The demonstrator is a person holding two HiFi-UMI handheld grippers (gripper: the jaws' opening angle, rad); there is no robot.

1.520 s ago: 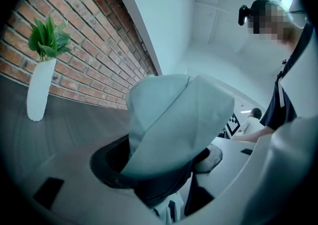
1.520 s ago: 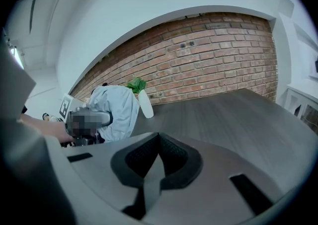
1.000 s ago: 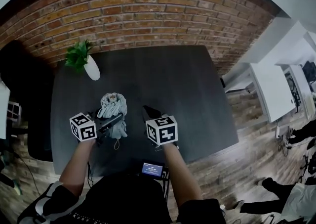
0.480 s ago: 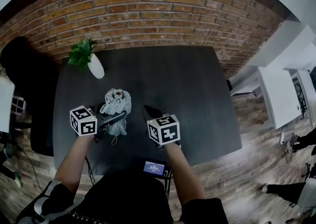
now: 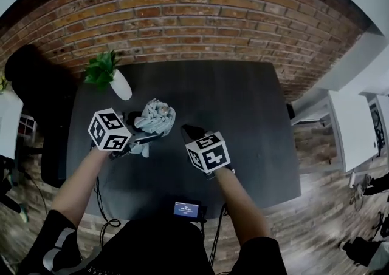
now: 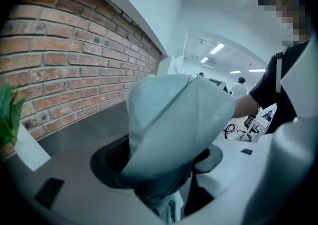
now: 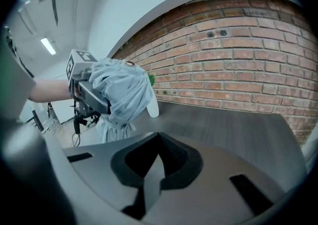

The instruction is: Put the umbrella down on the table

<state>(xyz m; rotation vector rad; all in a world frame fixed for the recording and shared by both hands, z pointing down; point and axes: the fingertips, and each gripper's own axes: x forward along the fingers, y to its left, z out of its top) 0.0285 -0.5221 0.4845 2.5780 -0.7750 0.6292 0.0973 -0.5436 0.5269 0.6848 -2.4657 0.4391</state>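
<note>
Gripping the umbrella [image 5: 155, 117] around its bunched middle, the left gripper [image 5: 148, 137] has its jaws pressed wide against the folded pale fabric, which fills the whole space between them in the left gripper view. The hold sits near the bundle's middle, probably so that neither end drags it down. The umbrella leans with its top away from the person and a little to the right. It sits over the near left part of the table [image 5: 243, 104], and its strap hangs below. Whether its lower end touches the top cannot be told, because the right gripper's own body hides that end in the right gripper view. The tilt suits laying it on its side rather than standing it up.

The right gripper [image 5: 189, 132] is just beside the umbrella but apart from it. Its jaws are closed together with nothing between them, and it looks placed to steady the bundle if needed. Beyond the umbrella a plant [image 5: 100, 67] in a white vase [image 5: 121, 88] stands at the far left corner. It is near enough that the lay-down should probably aim at the bare middle of the table.
</note>
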